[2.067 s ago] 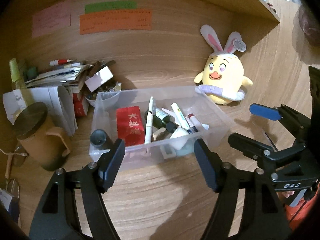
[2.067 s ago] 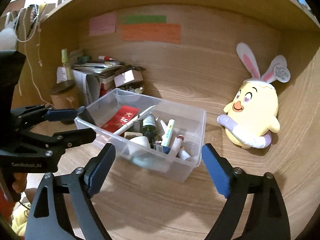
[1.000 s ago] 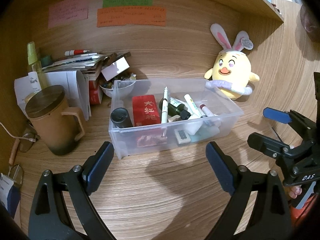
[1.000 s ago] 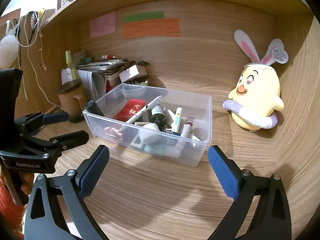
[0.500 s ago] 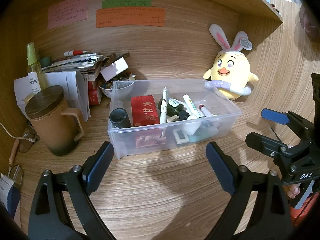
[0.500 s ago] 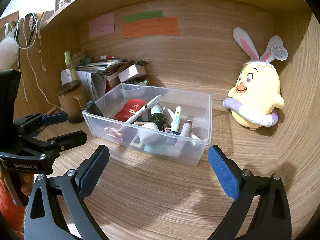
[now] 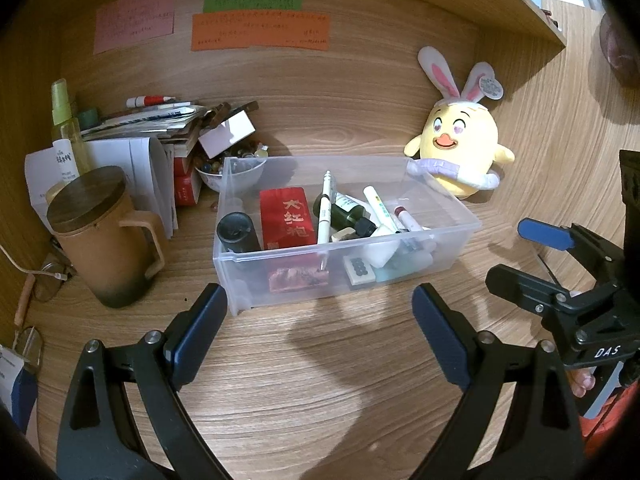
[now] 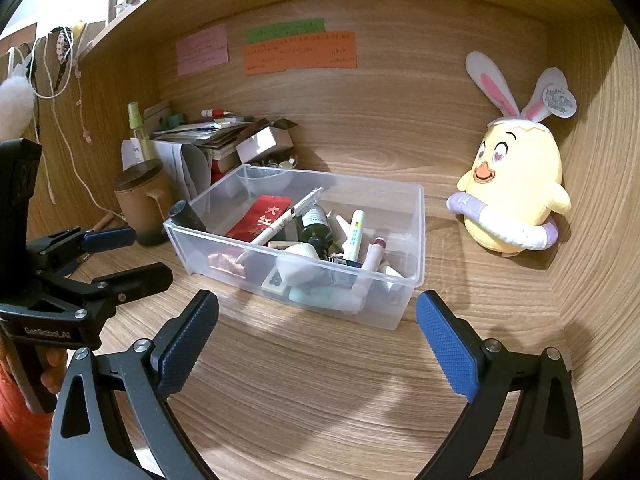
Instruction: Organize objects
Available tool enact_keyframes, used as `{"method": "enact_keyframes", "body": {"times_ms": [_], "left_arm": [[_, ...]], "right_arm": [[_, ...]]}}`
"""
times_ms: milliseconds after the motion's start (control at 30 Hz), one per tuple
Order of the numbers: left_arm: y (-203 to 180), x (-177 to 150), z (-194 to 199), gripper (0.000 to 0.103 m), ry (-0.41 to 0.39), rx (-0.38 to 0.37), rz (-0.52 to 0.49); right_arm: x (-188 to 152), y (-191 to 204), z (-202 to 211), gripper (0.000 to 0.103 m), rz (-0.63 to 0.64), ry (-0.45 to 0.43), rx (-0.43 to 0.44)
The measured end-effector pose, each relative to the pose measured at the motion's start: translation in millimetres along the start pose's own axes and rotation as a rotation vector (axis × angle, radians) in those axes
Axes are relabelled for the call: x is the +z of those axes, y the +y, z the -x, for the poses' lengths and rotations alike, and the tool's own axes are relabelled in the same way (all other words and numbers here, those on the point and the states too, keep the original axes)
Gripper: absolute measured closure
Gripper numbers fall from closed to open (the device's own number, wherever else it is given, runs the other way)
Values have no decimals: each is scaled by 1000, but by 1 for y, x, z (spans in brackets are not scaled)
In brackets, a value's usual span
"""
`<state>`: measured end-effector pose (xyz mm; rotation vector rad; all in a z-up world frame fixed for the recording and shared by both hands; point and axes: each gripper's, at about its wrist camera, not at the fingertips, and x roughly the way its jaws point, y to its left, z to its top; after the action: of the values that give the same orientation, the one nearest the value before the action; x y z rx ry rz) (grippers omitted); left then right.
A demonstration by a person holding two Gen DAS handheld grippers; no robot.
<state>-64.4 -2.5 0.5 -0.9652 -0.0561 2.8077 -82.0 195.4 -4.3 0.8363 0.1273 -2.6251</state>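
On the wooden desk (image 7: 320,380), just short of the clear bin (image 7: 460,236), both claws hang spread wide and empty, touching nothing. Left of the bin, the left gripper (image 7: 320,320) has its pads level with the bin's near corners; seen from the right wrist its body reads "GenRobot.AI". Further left of the bin stands a brown mug (image 7: 108,248) with a wooden lid, and behind it a spray bottle (image 7: 64,128) whose label is too small to read. A paper stack (image 7: 156,120) with a red-and-white marker on top sits behind the mug, and a small bowl (image 7: 236,172) of beads touches the bin's back left corner.

Inside the bin, from its left end: a black cylinder (image 7: 236,232) standing upright, a red packet (image 7: 286,218) with gold Chinese characters, a white pen (image 7: 325,216) leaning across it, a dark green bottle (image 7: 346,212), a white tube (image 7: 378,204) with green print, a lip balm (image 7: 404,216), and at the front wall a mahjong tile (image 7: 359,268) beside a pale green piece. Above the bin, pink, green and orange notes (image 7: 260,32) carry writing I cannot read.

Right of the bin sits a yellow chick plush (image 7: 460,148) with rabbit ears, close to its back right corner. Right again, the right gripper (image 8: 316,332), likewise wide apart and empty, shows "DAS" on its body in the left view.
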Motion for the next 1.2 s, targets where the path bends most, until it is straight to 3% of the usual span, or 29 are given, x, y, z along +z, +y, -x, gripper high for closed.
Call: {"method": "enact_keyframes", "body": {"times_ms": [700,1200], "left_arm": [[-3,-2,-3,3,31,-34,-7],[-3,0,2,2,-12,-8,-28]], "right_arm": [[0,4,-2,4,-9,6,2],[-2,6,-7,4,-20,21,9]]}}
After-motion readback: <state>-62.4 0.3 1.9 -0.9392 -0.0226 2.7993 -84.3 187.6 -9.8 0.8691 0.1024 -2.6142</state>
